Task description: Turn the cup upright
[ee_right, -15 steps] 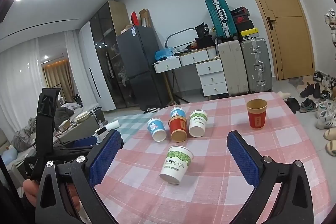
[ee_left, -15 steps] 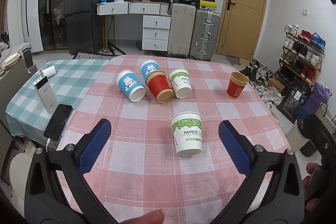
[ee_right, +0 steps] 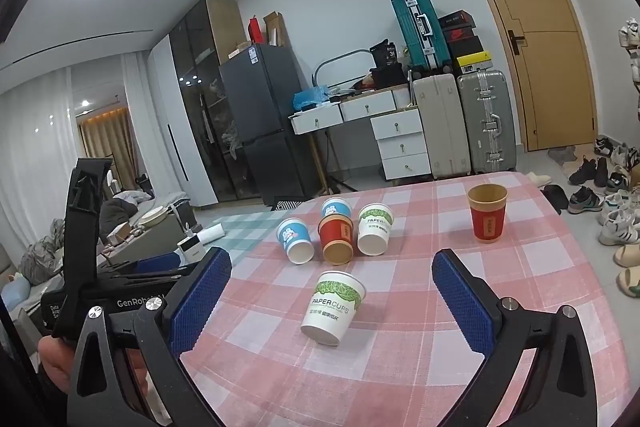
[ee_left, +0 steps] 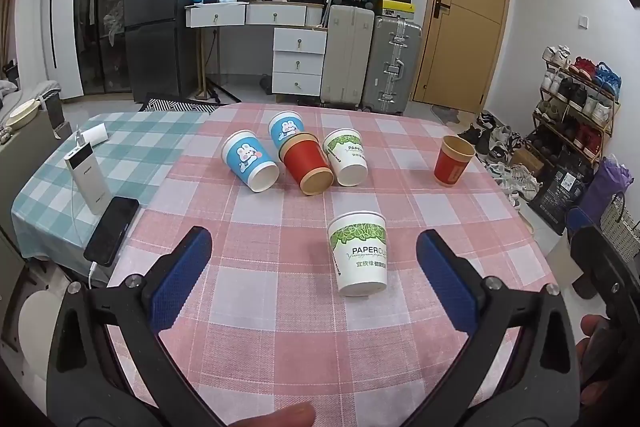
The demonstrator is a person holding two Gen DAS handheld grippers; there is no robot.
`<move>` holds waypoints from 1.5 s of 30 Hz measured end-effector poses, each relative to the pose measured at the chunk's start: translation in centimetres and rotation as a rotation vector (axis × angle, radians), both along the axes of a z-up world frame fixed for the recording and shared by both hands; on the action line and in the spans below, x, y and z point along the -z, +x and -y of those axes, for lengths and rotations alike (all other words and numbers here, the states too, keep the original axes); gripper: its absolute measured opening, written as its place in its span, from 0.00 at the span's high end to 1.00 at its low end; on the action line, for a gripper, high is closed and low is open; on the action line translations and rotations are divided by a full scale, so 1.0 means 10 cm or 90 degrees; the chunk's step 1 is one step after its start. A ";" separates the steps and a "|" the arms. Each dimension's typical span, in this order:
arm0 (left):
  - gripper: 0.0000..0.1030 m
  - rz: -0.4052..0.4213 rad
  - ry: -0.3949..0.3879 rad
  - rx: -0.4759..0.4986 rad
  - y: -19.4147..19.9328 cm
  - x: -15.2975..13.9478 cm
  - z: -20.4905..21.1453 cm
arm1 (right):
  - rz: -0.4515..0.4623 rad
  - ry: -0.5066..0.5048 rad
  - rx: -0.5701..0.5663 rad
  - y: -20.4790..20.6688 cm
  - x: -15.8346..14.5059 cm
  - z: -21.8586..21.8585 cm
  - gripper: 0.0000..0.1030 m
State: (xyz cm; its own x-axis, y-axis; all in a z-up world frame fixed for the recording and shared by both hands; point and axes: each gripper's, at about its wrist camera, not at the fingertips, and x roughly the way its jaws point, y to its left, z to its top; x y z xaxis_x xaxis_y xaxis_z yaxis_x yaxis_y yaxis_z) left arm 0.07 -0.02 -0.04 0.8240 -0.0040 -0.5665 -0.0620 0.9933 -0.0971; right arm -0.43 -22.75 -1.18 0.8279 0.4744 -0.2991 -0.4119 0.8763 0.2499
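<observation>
A white and green paper cup (ee_left: pixel 361 254) stands upside down on the pink checked tablecloth (ee_left: pixel 248 291), just beyond and between the tips of my open left gripper (ee_left: pixel 316 259). The same cup (ee_right: pixel 334 307) shows tilted in the right wrist view, ahead of my open, empty right gripper (ee_right: pixel 330 287). Behind it several cups lie on their sides: a blue rabbit cup (ee_left: pixel 249 165), a second blue cup (ee_left: pixel 285 127), a red cup (ee_left: pixel 307 163) and a white green cup (ee_left: pixel 346 157). A red cup (ee_left: pixel 453 160) stands upright at the right.
A black phone (ee_left: pixel 112 230) and a white power bank (ee_left: pixel 87 175) lie on the teal checked cloth at the left. The left gripper's body (ee_right: pixel 92 247) shows at the left of the right wrist view. Suitcases, drawers, a fridge and a shoe rack stand beyond the table.
</observation>
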 end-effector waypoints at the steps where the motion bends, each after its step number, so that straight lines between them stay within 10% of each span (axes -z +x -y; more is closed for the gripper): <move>1: 0.01 0.000 0.003 -0.001 -0.01 0.03 0.01 | 0.000 -0.002 0.000 0.00 0.00 0.00 0.00; 45: 0.01 0.001 0.005 -0.003 -0.01 0.07 -0.02 | -0.001 -0.015 0.002 -0.02 0.03 -0.01 0.00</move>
